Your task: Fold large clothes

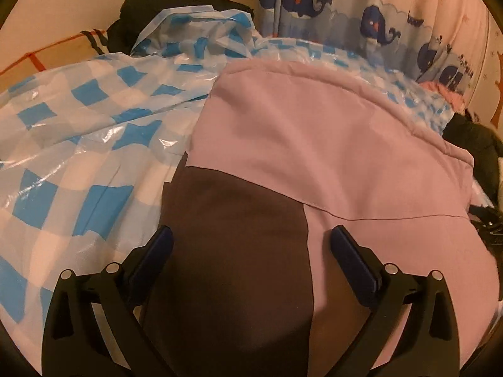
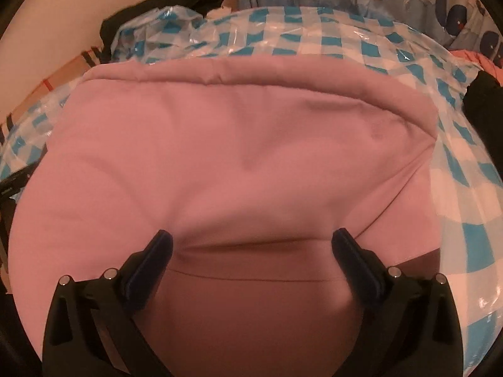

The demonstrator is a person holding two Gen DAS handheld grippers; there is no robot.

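Note:
A large pink garment (image 1: 330, 144) with a dark brown panel (image 1: 239, 251) lies folded on a blue-and-white checked plastic sheet (image 1: 78, 119). My left gripper (image 1: 251, 238) hovers open just above the brown panel, at the seam where brown meets pink, with nothing between its fingers. In the right wrist view the same pink garment (image 2: 239, 144) fills the middle, its folded top edge running across the far side. My right gripper (image 2: 251, 242) stands open over a crease near the garment's near edge, and holds nothing.
Dark clothes (image 1: 176, 9) are piled at the far left by the wall. A whale-print curtain (image 1: 361, 15) hangs behind. More dark fabric (image 1: 478, 144) and something pink (image 2: 481, 59) lie at the right. The checked sheet (image 2: 465, 207) spreads right of the garment.

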